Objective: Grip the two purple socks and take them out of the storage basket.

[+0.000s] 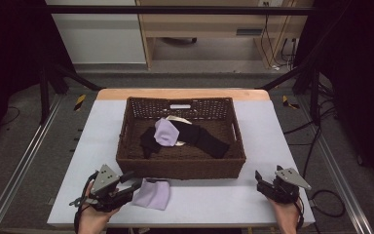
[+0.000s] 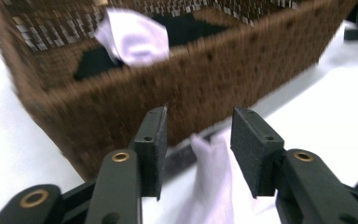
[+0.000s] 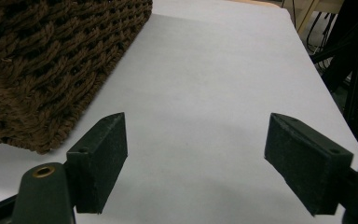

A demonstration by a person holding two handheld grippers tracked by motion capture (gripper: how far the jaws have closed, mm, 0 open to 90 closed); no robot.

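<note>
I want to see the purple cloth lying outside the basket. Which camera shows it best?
The high view: the whole purple cloth lies before the basket. The left gripper view blurs it between open jaws.

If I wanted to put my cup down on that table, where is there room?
Bare table lies right of the basket, up to the right gripper. A strip left of the basket is free too. In front it is crowded: a lilac cloth lies at the left gripper.
</note>
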